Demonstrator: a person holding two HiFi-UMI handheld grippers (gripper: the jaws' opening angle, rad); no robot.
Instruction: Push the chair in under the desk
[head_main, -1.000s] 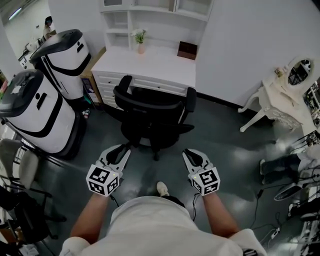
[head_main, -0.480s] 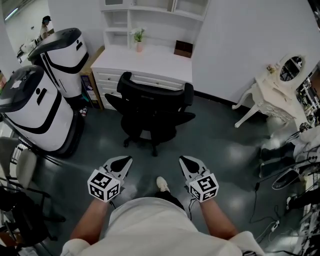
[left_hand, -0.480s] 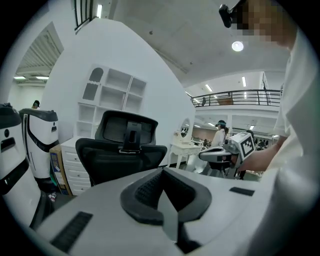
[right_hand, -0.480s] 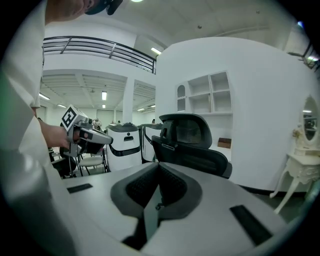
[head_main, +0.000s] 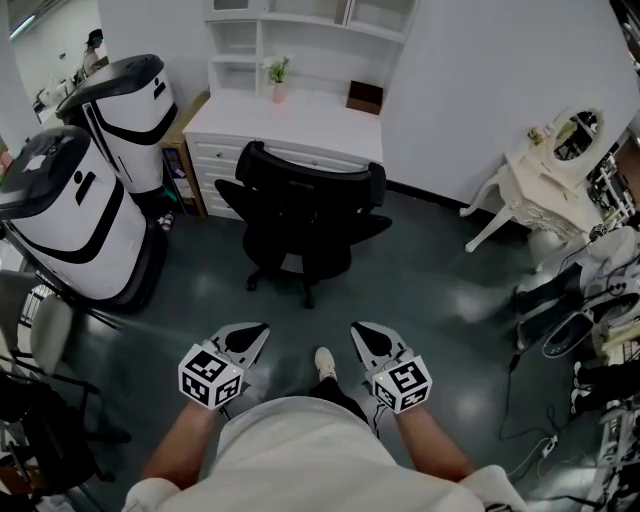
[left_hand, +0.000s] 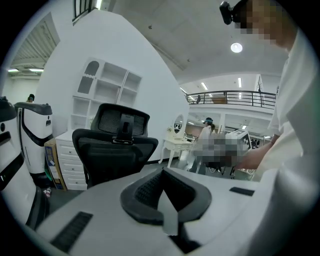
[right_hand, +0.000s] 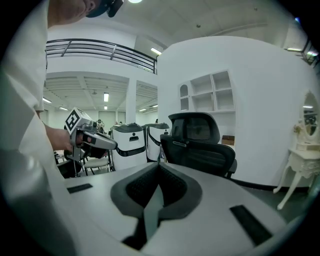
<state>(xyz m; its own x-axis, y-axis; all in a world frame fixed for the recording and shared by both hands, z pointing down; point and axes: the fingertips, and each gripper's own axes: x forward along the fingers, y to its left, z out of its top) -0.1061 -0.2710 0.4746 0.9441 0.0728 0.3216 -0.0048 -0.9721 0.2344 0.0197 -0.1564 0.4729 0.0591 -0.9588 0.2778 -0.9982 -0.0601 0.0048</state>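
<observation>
Now the white wooden desk with drawers (head_main: 300, 122) stands against the far wall. The black mesh swivel chair (head_main: 305, 200) sits just before it, backrest towards the person. The left gripper (head_main: 248, 336) and right gripper (head_main: 362, 334), both closed on nothing, hang well short of the backrest and about equally far from it, with the chair straight ahead.

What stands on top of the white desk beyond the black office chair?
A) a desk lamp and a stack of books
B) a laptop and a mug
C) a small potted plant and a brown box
C: the head view shows a small potted plant and a brown box on the white desk.
</observation>
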